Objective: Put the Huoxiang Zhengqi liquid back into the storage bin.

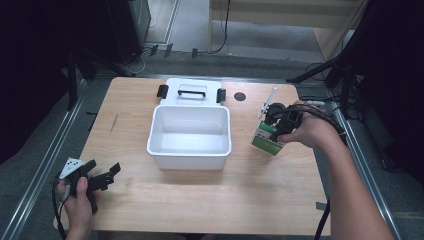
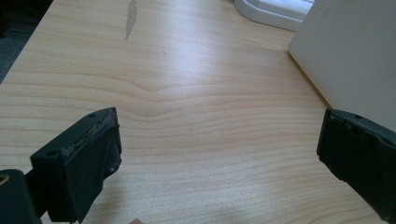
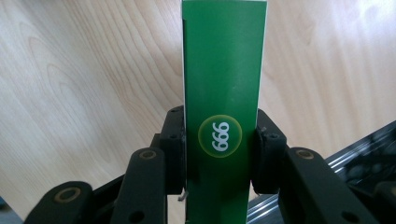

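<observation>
Our right hand-held gripper (image 3: 219, 156) is clamped on a green carton (image 3: 223, 79), one black pad pressed to each narrow side just beside the round "999" mark. In the right gripper view the carton's long axis runs straight away from us, toward twelve o'clock, with pale wood under it. In the high view the same right hand-held gripper (image 1: 279, 125) sits at about three o'clock on the surface (image 1: 210, 200), and the carton (image 1: 267, 138) hangs from it tilted, its lower end leaning toward seven o'clock, at or just above the wood; we cannot tell whether it touches.

The relation that matters: the open white box (image 1: 190, 137) lies at nine o'clock from the held carton, near but apart, with its near wall facing us and its lid (image 1: 191, 91) folded back at twelve o'clock. We judge that the carton goes in there, so the travel is a short lift and a carry toward nine o'clock, over the right-hand rim. The right hand is by far the nearer one.

Our left hand-held gripper (image 1: 102, 179) rests at about seven o'clock on the surface, well apart from the box, jaws spread wide with nothing between them; its own view shows bare wood between them, with the box's white wall (image 2: 355, 51) toward two o'clock.
</observation>
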`<action>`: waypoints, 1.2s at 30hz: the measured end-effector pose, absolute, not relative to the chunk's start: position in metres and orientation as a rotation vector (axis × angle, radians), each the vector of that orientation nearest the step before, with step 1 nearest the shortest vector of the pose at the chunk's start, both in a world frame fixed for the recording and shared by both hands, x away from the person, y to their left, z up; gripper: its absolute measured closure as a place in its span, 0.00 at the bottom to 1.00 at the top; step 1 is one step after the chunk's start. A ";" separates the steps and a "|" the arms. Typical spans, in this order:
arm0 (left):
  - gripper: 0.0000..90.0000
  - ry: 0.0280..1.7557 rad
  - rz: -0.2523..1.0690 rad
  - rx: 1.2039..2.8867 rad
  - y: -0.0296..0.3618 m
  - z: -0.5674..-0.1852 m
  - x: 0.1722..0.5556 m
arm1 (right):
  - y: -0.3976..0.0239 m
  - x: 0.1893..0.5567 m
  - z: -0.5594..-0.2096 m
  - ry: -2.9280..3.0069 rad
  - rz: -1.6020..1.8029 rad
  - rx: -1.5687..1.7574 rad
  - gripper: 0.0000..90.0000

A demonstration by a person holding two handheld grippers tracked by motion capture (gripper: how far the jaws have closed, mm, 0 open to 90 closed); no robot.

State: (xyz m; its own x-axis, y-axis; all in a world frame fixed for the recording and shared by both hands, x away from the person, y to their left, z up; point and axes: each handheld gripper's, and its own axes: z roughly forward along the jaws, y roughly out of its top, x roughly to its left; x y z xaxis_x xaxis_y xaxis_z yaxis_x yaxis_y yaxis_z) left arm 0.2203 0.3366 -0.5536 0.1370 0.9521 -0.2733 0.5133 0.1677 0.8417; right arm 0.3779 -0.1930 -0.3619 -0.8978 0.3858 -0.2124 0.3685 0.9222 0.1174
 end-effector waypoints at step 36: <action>0.01 1.507 0.583 1.489 0.337 -0.554 0.221 | -0.143 0.353 -0.260 2.983 0.115 -0.036 0.72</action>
